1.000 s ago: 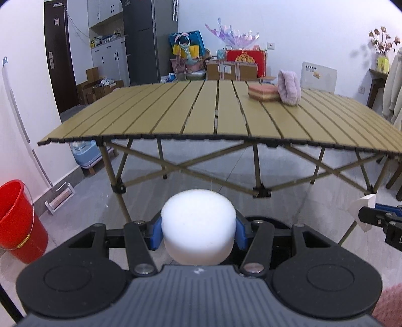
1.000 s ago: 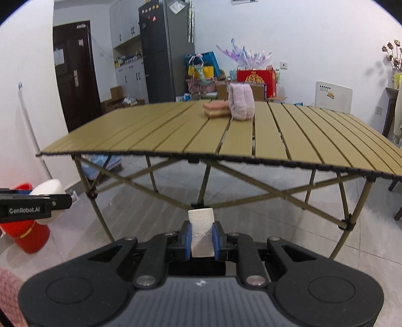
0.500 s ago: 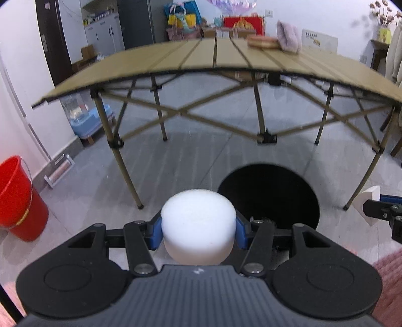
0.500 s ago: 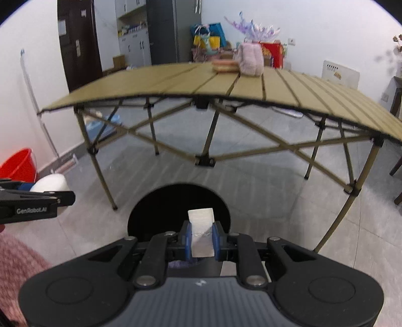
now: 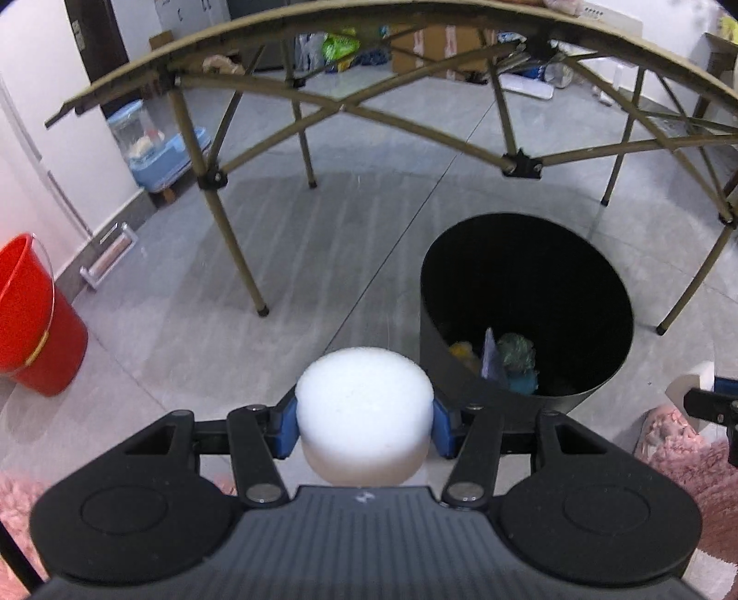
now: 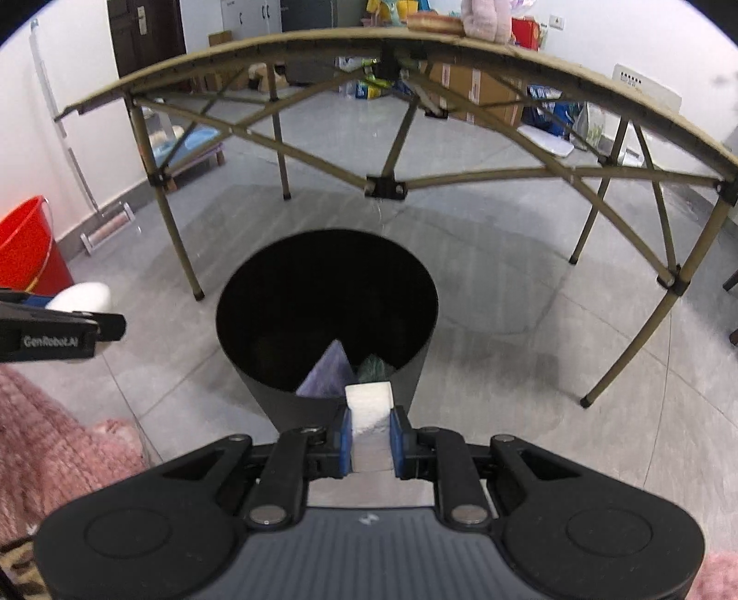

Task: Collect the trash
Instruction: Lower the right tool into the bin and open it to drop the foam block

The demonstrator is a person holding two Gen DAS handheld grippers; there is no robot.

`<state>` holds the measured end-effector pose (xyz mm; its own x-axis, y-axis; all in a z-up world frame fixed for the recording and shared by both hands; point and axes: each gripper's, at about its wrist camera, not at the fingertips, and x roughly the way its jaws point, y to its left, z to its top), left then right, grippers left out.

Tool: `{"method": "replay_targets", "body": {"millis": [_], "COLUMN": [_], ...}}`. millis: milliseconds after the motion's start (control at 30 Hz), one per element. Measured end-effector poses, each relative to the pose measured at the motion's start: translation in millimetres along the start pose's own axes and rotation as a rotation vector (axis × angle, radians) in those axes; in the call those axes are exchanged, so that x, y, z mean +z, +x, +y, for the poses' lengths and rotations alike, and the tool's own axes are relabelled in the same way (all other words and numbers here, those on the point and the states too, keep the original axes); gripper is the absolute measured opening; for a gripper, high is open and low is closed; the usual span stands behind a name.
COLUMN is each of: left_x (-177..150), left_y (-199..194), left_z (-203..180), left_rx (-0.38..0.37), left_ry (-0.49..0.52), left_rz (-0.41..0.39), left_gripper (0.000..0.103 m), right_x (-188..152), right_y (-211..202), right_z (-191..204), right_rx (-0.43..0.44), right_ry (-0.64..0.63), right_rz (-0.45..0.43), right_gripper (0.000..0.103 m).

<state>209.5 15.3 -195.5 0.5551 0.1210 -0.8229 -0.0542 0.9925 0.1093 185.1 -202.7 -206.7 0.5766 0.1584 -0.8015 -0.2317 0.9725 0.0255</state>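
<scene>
**A:** Starting nearest: what am I holding on each side?

**B:** In my left view, the left gripper (image 5: 364, 427) is clamped on a round white foam puck (image 5: 364, 406), low in the middle of the frame. In my right view, the right gripper (image 6: 370, 434) is pinched on a small white foam block (image 6: 369, 406), its long axis running along the fingers.

**A:** And the bin?

**B:** The black bin (image 6: 258, 364) sits dead ahead of my right fingers, its near rim just past the block, mouth filling the frame's centre with trash at the bottom. From my left view the same bin (image 5: 595, 387) lies to the right of the puck, not ahead.

**A:** So which side goes first?

**B:** I judge the right: it is nearer and lined up. My left needs to swing rightward. Beyond stands the folding table (image 6: 323, 41), across the top of the frame.
</scene>
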Motion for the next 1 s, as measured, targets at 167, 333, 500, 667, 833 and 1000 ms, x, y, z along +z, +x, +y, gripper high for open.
{"method": "replay_targets", "body": {"millis": [167, 333, 500, 667, 833, 1000], "left_x": [-1.8, -2.2, -3.1, -2.3, -2.6, 0.9], "left_y": [8.4, 18.4, 25.5, 29.2, 36.9, 41.9], "left_z": [-0.8, -3.9, -4.8, -4.8, -3.7, -2.2], "left_rx": [0.011, 0.026, 0.036, 0.041, 0.072, 0.082], "left_ry": [0.005, 0.013, 0.016, 0.01, 0.008, -0.011], "left_rz": [0.029, 0.058, 0.08, 0.08, 0.105, 0.117], "left_gripper": [0.054, 0.054, 0.054, 0.054, 0.054, 0.054], "right_x": [-3.8, -6.7, -7.3, -7.9, -8.6, -7.7], "right_y": [16.5, 28.9, 37.1, 42.6, 47.0, 49.6], "right_z": [-4.0, -8.5, -11.5, -13.7, -13.8, -13.6], "right_rx": [-0.001, -0.009, -0.008, -0.002, -0.005, -0.008], "right_ry": [0.017, 0.03, 0.049, 0.063, 0.067, 0.068], "right_rz": [0.046, 0.077, 0.09, 0.102, 0.116, 0.122], "right_gripper": [0.016, 0.016, 0.016, 0.016, 0.016, 0.016]}}
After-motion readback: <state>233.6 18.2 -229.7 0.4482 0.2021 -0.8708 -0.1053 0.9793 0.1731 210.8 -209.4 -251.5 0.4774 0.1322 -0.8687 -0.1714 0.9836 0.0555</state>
